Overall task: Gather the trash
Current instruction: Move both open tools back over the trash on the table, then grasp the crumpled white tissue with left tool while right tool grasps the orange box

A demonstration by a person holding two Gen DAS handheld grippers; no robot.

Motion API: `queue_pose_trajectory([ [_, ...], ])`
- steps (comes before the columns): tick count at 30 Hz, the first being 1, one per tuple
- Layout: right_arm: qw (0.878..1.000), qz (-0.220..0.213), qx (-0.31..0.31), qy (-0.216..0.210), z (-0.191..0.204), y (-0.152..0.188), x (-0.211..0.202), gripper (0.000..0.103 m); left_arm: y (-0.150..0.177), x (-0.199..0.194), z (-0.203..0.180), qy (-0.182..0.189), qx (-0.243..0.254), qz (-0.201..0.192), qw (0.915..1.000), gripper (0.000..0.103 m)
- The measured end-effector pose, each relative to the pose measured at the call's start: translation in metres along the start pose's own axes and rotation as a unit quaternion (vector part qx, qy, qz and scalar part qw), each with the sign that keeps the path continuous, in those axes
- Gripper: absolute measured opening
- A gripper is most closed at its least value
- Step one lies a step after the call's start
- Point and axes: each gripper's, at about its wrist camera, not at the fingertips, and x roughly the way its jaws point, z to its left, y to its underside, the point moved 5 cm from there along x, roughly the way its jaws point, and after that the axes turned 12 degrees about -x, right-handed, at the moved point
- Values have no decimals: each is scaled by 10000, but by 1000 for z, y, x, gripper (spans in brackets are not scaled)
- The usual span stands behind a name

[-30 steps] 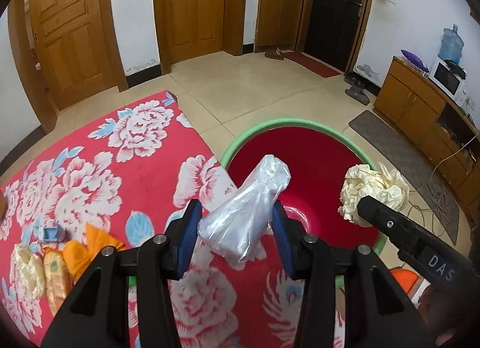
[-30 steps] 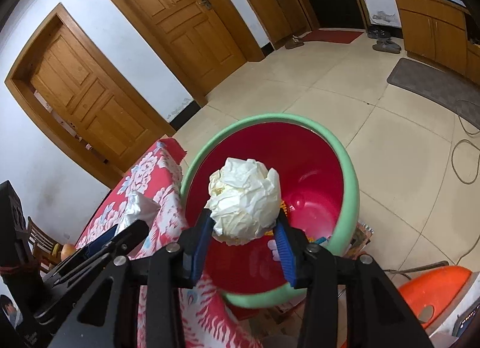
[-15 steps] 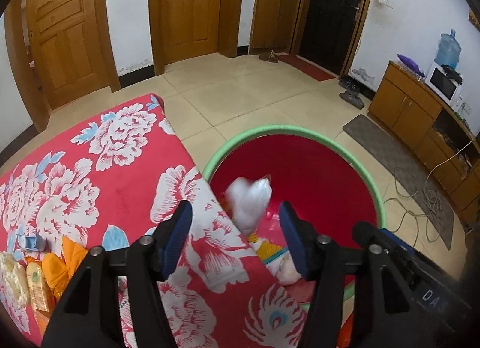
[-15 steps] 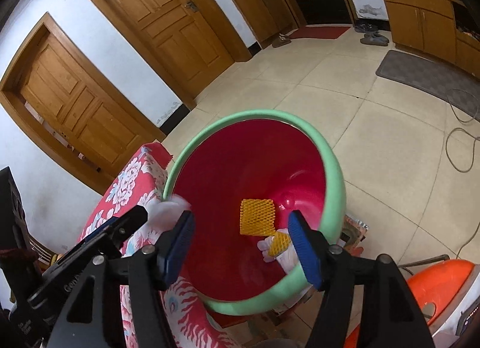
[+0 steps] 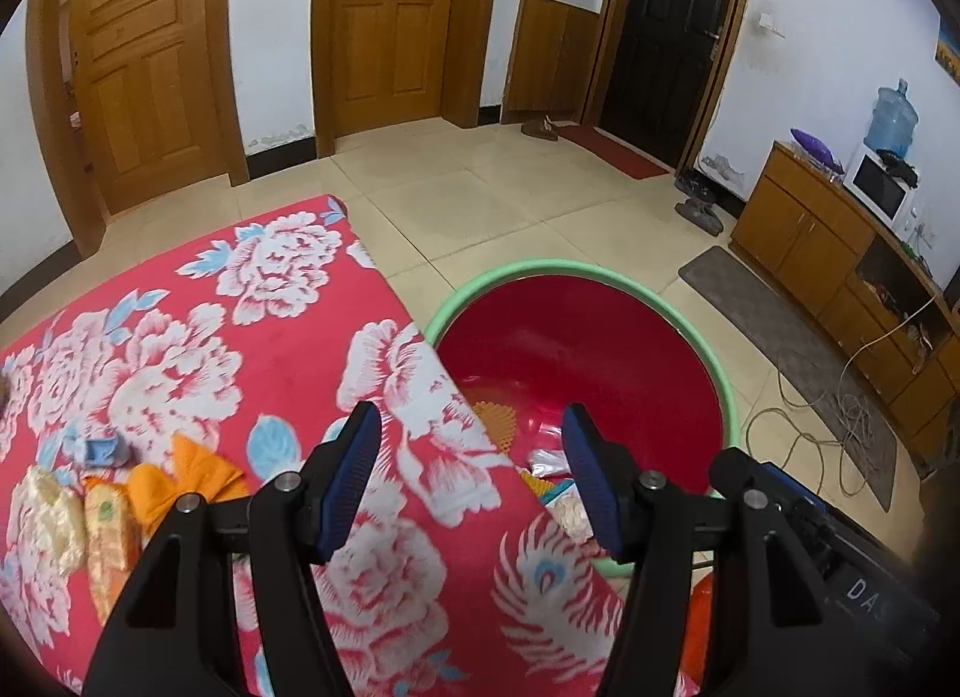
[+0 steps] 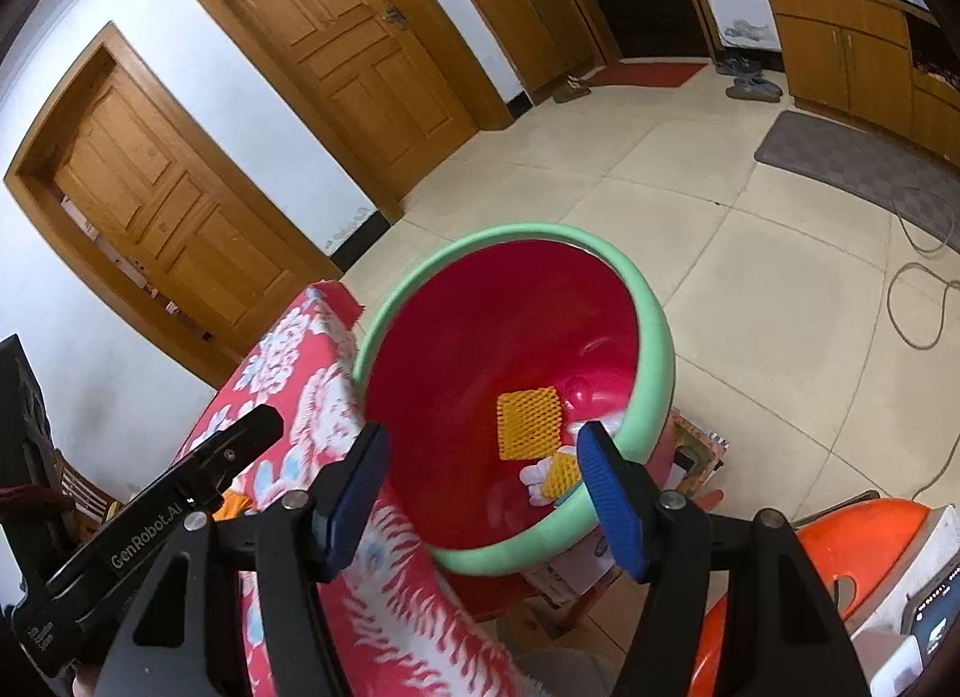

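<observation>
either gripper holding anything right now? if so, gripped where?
Nothing is held. The left gripper and the right gripper both have their jaws spread wide with nothing between them, above the red bin, which has trash lying inside.

Right gripper (image 6: 480, 493), jaws apart, hangs over red basin (image 6: 651, 337) holding trash (image 6: 531, 421).

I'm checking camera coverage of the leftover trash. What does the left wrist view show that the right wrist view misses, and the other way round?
Only the left wrist view shows the wrappers and orange paper lying on the floral cloth. Only the right wrist view shows the orange stool beside the bin and the square yellow mesh unobstructed. Both show the red bin and open, empty jaws on the left gripper and right gripper.
</observation>
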Motion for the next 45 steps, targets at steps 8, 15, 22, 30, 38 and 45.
queue_pose_trajectory([
  [8, 9994, 30, -358, -18, 29, 11, -13, 74, 5, -34, 29, -176, -213, -217, 9994, 62],
  [15, 9979, 55, -636, -147, 61, 21, -21, 74, 9, -54, 70, -368, -436, -292, 9979, 62],
  [22, 9948, 48, -1005, -162, 101, 28, -30, 74, 5, -77, 122, -572, -653, -480, 9951, 62],
  [30, 9885, -66, -1512, -38, 141, 18, -48, 74, 5, -83, 197, -1182, -751, -433, 9892, 63],
  [38, 9856, 121, -1684, -83, 173, 22, -43, 75, 13, -65, 253, -1241, -1043, -89, 9867, 67],
  [45, 9825, 320, -1834, -24, 199, 39, -28, 75, 23, -46, 276, -1016, -1341, 98, 9857, 67],
])
